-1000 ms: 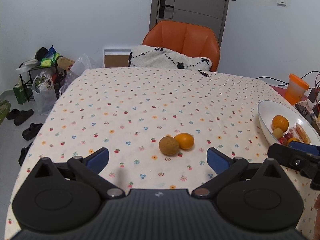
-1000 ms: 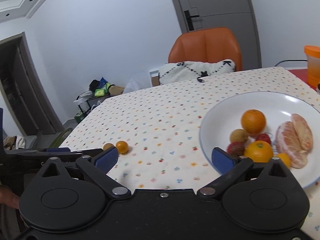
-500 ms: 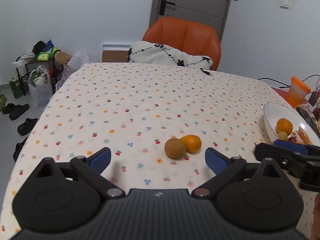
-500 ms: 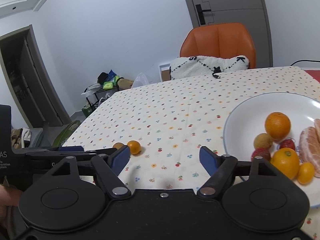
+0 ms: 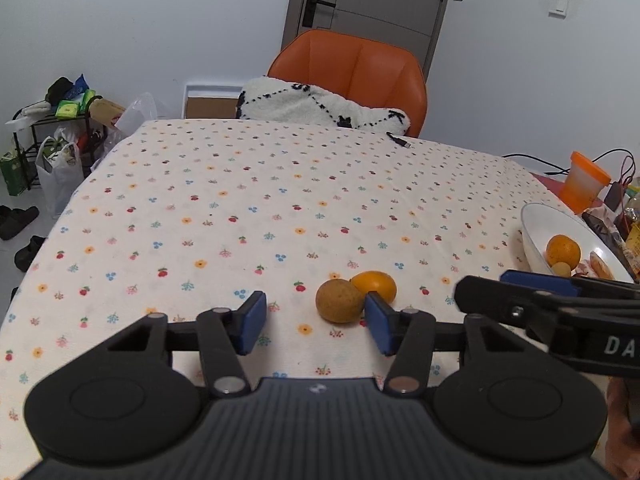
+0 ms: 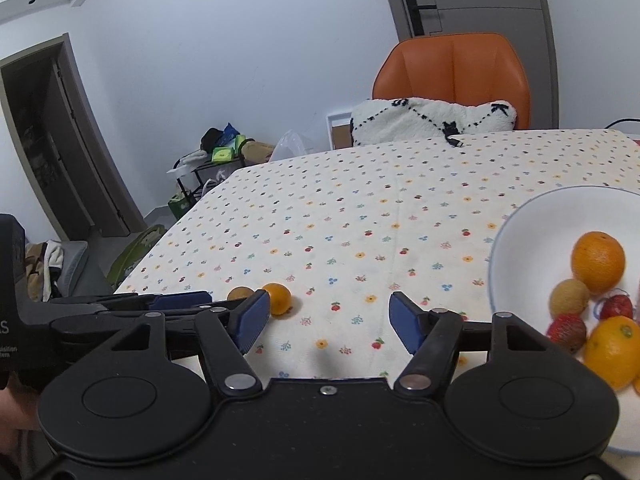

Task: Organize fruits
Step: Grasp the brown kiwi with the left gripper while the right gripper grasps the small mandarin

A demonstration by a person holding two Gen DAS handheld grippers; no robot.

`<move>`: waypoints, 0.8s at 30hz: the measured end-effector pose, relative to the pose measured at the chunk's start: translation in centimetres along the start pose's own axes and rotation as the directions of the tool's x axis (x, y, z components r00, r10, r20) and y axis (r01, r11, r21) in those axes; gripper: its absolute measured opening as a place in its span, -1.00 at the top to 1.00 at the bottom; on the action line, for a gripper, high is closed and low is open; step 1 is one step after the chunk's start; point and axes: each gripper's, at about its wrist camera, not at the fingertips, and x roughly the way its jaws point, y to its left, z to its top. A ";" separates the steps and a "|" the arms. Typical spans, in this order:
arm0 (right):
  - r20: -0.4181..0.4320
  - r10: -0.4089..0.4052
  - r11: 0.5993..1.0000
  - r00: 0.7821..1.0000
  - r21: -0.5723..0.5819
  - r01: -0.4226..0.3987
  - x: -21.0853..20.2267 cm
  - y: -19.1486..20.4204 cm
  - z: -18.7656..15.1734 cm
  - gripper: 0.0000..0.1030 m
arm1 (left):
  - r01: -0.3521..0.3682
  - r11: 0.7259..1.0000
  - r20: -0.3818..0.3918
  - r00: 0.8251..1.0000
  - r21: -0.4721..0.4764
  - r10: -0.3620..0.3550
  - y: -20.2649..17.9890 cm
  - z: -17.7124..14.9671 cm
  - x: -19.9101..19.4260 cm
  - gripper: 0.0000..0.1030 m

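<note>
Near the table's front edge, the left claw has narrowed yet stays open and empty, now closer to the round brown fruit touching the small orange citrus; a grasp looks imminent. The right claw hangs open, empty, beside the white plate.

Bare flowered tablecloth lies wide open; only the brown round fruit, touching a small orange citrus, interrupts it.

orange chair | fluffy cushion | orange cup | door
</note>
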 end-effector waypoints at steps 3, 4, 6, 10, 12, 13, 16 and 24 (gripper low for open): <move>-0.009 0.007 1.000 1.000 -0.016 -0.007 0.7 0.5 0.2 -0.26 | 0.013 1.000 0.005 1.000 0.009 -0.013 -0.1 0.0 0.1 0.13; -0.012 0.008 1.000 1.000 -0.018 -0.008 0.9 0.7 0.3 -0.16 | 0.021 1.000 0.006 1.000 0.006 -0.021 0.0 0.0 0.2 0.17; -0.018 0.009 1.000 1.000 -0.018 -0.009 1.2 0.7 0.7 -0.13 | 0.039 0.999 0.007 0.999 -0.004 -0.039 0.1 0.1 0.4 0.32; -0.019 0.000 1.000 1.000 -0.020 0.000 1.6 0.7 1.1 -0.10 | 0.058 0.998 0.007 0.998 0.003 -0.058 -0.1 0.1 0.6 0.50; -0.023 0.002 1.000 1.000 -0.017 -0.003 1.7 0.6 1.2 -0.10 | 0.061 0.998 0.010 0.998 0.000 -0.061 0.0 0.0 0.5 0.51; -0.025 0.003 1.000 1.000 -0.017 -0.003 1.9 0.6 1.2 -0.10 | 0.062 0.998 0.011 0.998 -0.003 -0.062 0.1 0.0 0.4 0.51; -0.034 0.011 1.000 0.999 -0.021 -0.012 2.3 1.0 1.1 -0.05 | 0.055 0.998 0.018 0.998 -0.009 -0.055 0.6 -0.1 -0.1 0.51; -0.066 0.029 0.999 0.997 -0.035 -0.031 4.2 2.4 1.0 0.06 | 0.017 0.998 0.031 0.999 -0.058 -0.015 3.0 0.1 -1.1 0.51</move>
